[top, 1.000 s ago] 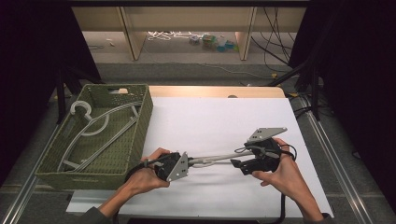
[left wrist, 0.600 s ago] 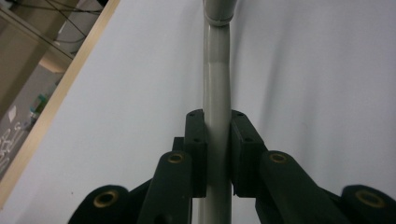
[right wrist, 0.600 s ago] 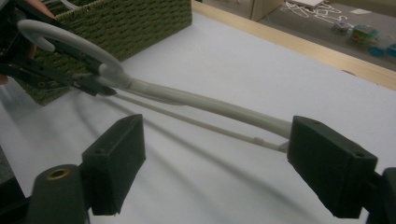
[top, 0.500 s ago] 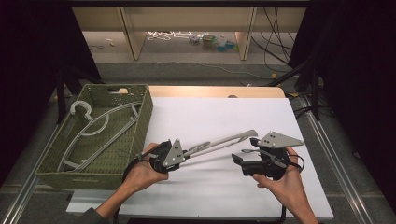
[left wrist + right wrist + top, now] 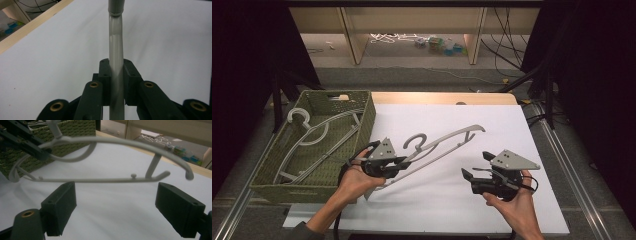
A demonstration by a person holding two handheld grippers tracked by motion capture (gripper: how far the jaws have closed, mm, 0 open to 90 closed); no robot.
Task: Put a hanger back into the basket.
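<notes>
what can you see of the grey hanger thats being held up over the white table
The grey hanger looks like smooth moulded plastic: a curved hook, two sloping shoulder arms, a thin lower bar with small pegs, and an upturned far end. It hangs tilted above the white table, its far end higher. The left tongs are shut on one arm near its lower end. The right tongs stand open, apart from it. Nothing else touches it.

No readable text, labels, brands or numbers anywhere on the table, basket, hangers or grippers.
</notes>
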